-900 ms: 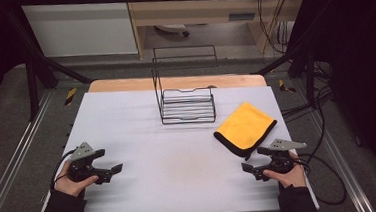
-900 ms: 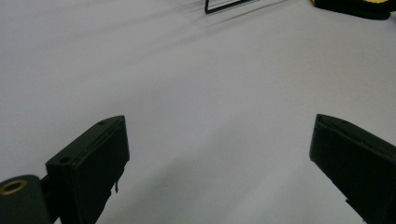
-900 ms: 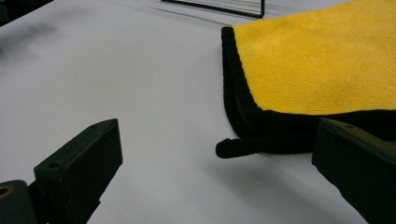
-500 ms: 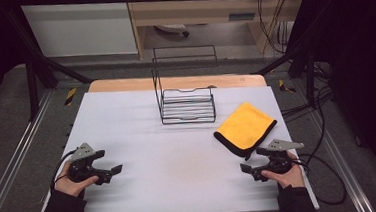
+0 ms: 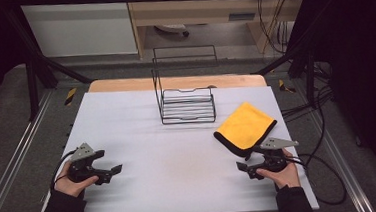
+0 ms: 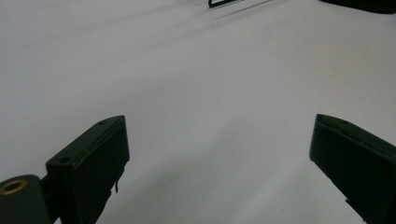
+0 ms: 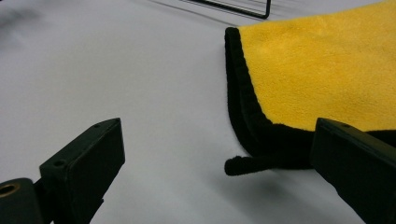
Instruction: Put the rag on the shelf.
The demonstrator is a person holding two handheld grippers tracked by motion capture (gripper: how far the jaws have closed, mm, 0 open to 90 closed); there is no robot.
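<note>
Jaws of right gripper (image 5: 242,168) spread wide beside folded yellow cloth (image 5: 245,126)

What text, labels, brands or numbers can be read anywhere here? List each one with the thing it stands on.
No readable text anywhere.
Folded yellow microfibre cloth with black edging: no label or tag with writing.
Black wire rack: no markings.
White table top: blank.
Left gripper and right gripper: no print on the black fingers.
Pale plate on the wooden furniture behind the table: too small and blurred to read.
</note>
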